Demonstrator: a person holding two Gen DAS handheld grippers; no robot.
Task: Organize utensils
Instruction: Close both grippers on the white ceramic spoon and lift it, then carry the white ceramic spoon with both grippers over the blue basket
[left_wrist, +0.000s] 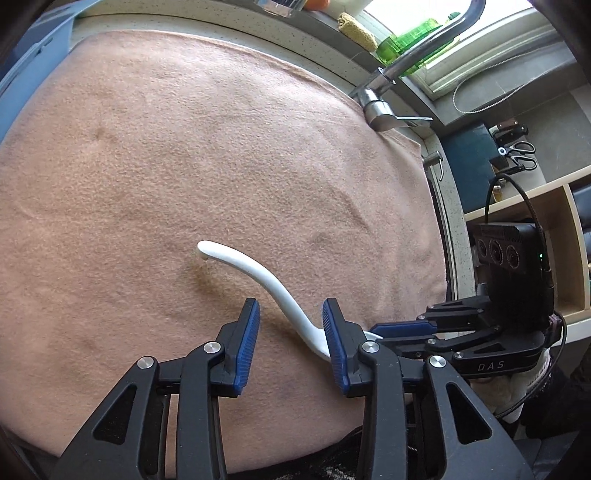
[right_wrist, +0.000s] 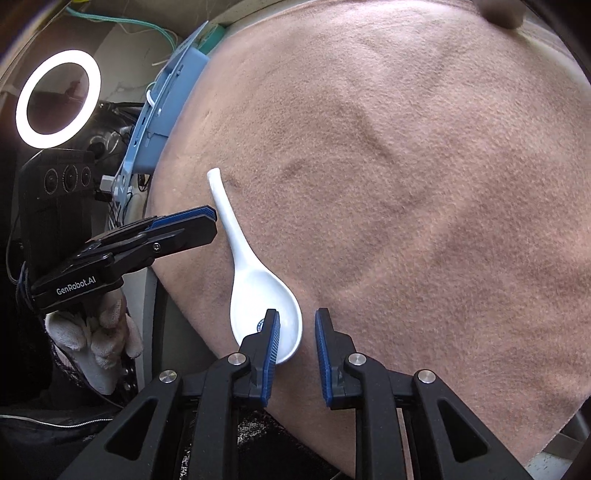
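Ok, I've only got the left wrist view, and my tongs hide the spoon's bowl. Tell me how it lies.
Observer: The spoon has its bowl facing up, close to the edge of the cloth.
Operator: Now give me the right tongs.
Observer: The right tongs stand apart. One finger is over the bowl and the other is outside it, with cloth showing between the rim and that pad.

I see daylight entering through the window (left_wrist: 476, 40) and a glowing ring light (right_wrist: 58, 94); both views are bright and sharp, with soft shadows and strong fisheye bending toward dark corners
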